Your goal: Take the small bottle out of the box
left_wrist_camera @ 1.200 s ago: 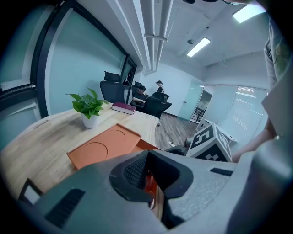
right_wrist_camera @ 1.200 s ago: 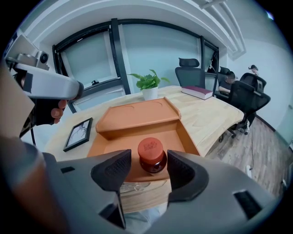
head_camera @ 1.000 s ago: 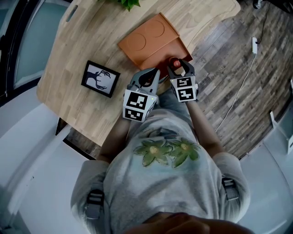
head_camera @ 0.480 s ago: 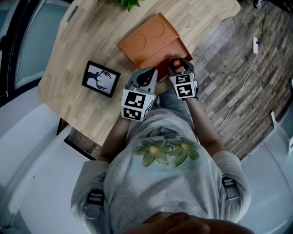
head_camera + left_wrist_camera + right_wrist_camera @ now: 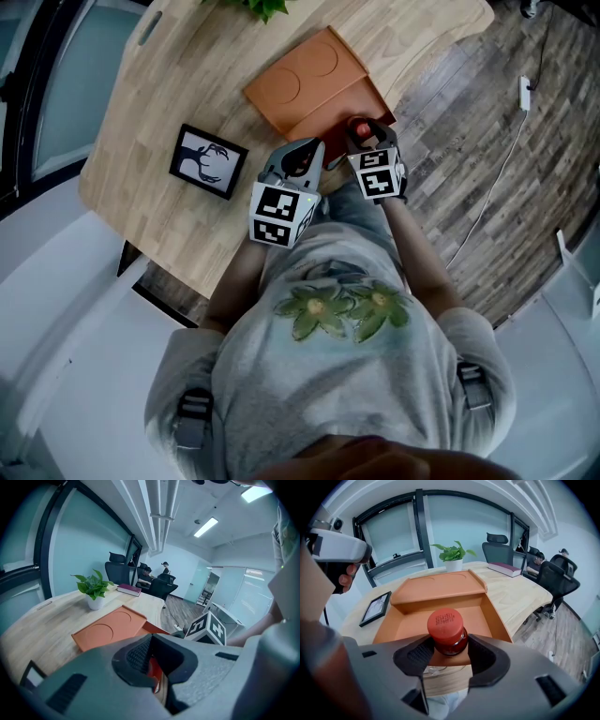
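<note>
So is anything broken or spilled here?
No, nothing stands out. The orange box lies open on the table with no spill around it. The small bottle has its red cap on and sits gripped in the right gripper.

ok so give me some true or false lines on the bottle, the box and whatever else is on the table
1. The right gripper is shut on the small bottle, just under its red cap. True.
2. The box has its lid closed. False: the lid is folded back open.
3. The picture frame lies inside the box. False: it lies on the table, apart from the box.
4. A potted plant stands on the table beyond the box. True.
</note>
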Motion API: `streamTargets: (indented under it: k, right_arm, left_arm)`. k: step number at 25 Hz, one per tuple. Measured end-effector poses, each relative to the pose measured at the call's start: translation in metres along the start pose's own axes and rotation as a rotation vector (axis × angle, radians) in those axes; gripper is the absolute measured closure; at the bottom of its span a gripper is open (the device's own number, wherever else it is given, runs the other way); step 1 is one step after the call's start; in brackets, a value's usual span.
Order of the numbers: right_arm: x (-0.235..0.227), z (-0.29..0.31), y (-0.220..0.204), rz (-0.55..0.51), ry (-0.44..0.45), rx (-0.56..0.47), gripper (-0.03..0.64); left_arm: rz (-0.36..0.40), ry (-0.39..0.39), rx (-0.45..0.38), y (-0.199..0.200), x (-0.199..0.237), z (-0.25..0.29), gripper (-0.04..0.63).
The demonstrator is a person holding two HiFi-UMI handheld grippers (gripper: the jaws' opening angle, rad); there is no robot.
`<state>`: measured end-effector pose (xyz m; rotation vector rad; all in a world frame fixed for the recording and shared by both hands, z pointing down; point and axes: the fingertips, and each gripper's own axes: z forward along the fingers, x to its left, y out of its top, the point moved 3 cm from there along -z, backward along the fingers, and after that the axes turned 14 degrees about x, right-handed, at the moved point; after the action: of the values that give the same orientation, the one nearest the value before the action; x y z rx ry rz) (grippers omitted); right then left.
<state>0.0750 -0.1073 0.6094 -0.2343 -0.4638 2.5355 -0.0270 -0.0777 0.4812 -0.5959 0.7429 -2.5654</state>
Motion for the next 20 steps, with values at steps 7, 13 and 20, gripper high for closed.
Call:
streamTargets:
  k: [7,13,20]
  right_arm:
    - [0.0003,0.0002,0.0013,-0.009,0.002,-0.005,0.399]
    - [0.0006,-0.0005,0.001,-0.019,-0.003,-0.014,0.399]
    - [-0.0005,-0.0012,0.0028,-0.031,0.002,-0.012,0.399]
  left_arm:
    - [0.002,-0.003,0.002,0.0007,-0.0014,0.0,0.589]
    - [-0.002,-0.006,0.0,0.0002,-0.0013,-0.0014,0.589]
    - [-0.011,-0.003,-0.015,0.002,0.0022,-0.0042,0.589]
